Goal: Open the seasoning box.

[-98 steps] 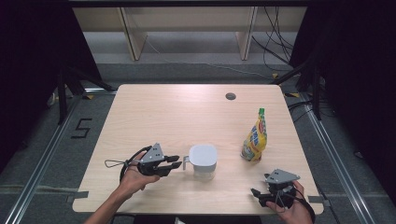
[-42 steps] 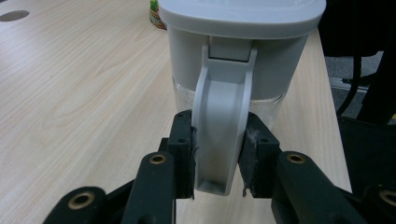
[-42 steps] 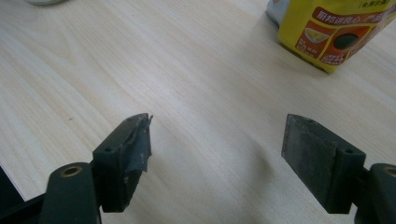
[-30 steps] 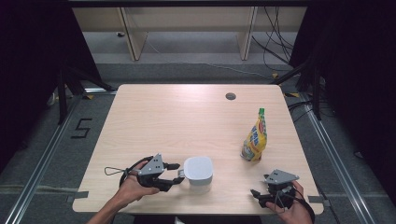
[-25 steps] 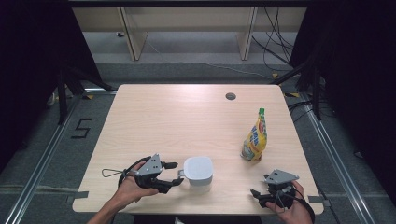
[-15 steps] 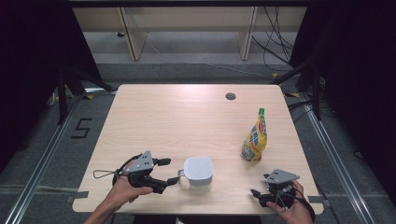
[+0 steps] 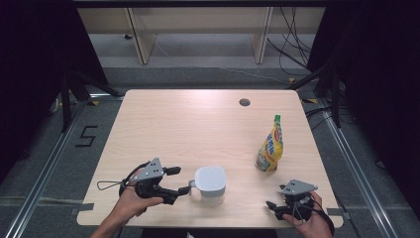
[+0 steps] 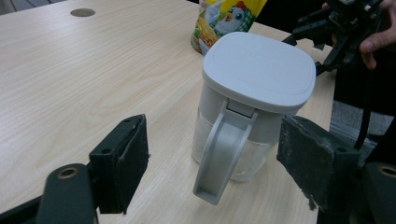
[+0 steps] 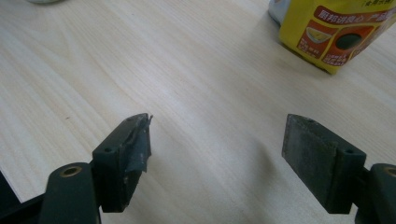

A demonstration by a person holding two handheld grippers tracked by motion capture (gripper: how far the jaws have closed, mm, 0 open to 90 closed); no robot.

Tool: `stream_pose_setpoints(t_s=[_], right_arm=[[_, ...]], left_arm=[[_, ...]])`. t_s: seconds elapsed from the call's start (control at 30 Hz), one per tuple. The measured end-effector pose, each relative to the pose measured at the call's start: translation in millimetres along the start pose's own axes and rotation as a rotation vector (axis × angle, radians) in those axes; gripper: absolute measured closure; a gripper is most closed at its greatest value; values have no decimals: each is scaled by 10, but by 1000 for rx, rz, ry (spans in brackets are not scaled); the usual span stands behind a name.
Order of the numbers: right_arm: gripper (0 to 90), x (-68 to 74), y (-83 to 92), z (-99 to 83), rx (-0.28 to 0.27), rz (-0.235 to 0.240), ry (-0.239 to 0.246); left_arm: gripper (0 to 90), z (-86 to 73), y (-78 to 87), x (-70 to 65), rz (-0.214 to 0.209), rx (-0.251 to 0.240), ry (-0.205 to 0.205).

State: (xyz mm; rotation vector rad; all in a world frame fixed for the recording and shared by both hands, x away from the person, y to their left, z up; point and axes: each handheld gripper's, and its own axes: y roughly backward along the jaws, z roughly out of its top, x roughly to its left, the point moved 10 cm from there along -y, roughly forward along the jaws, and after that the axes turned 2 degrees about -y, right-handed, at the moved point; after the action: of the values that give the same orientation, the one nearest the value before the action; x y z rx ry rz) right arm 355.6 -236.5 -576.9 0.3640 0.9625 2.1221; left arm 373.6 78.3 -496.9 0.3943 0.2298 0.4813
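Left gripper (image 8: 212, 172) has just been opening; its jaws stand wide, the pitcher's (image 8: 254, 93) handle (image 8: 224, 156) between them untouched. That pitcher sits near the table's (image 7: 198, 124) front edge, seemingly just released; next, back away without catching the handle

place: lab | signs: black curtains (image 7: 34, 74); metal floor rails (image 7: 42, 183); loose cables (image 7: 292, 49); bare wooden table (image 7: 198, 129)
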Motion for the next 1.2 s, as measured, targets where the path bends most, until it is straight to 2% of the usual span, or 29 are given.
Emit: stream_pose_setpoints(t_s=[0.13, 0.17, 0.2, 0.23, 0.27, 0.3, 0.33, 0.4, 0.43, 0.47, 0.53, 0.57, 0.6, 0.67, 0.7, 0.8, 1.1, 1.13, 1.2], right_arm=[[246, 2, 7, 1, -2, 13, -7], [246, -11, 17, 0, -2, -4, 6], [246, -5, 16, 1, -2, -3, 1], [246, -2, 16, 2, -2, -3, 2], [246, 8, 15, 6, -2, -1, -3], [246, 29, 17, -2, 11, 4, -24], [246, 13, 8, 24, -4, -1, 6], [247, 40, 13, 39, -7, 7, -5], [247, 32, 15, 65, -23, 1, 14], [247, 50, 17, 77, -32, 5, 3], [248, 81, 24, 88, -32, 10, 0], [250, 78, 30, 112, -46, 3, 16], [251, 104, 34, 122, -47, 16, 17], [254, 135, 46, 159, -63, 18, 18], [256, 155, 38, 172, -68, 34, 27], [258, 173, 46, 205, -79, 23, 27], [263, 219, 40, 261, -99, 35, 46], [263, 226, 44, 264, -98, 39, 47], [266, 267, 41, 279, -102, 64, 35]], left_arm=[[349, 33, 16, 27, 4, -18, -12], [387, 58, 27, 35, 18, -41, 10], [442, 58, 27, 35, 18, -41, 10], [484, 80, 43, 29, 10, -60, 4], [534, 87, 58, 32, 22, -62, 1], [581, 103, 69, 30, 23, -70, -17], [601, 120, 68, 30, 30, -84, -16], [669, 143, 80, 24, 40, -91, -29], [706, 159, 90, 22, 41, -92, -48], [744, 178, 83, 0, 35, -107, -37], [795, 196, 81, -36, 31, -106, -48], [818, 206, 71, -57, 27, -106, -52], [832, 216, 62, -74, 23, -103, -69], [852, 234, 38, -111, 18, -98, -75], [859, 234, 38, -111, 18, -98, -75], [864, 280, -16, -182, -6, -105, -83], [864, 268, -90, -207, -7, -83, -93], [862, 255, -101, -198, -9, -71, -107], [857, 239, -117, -200, -9, -67, -96]])
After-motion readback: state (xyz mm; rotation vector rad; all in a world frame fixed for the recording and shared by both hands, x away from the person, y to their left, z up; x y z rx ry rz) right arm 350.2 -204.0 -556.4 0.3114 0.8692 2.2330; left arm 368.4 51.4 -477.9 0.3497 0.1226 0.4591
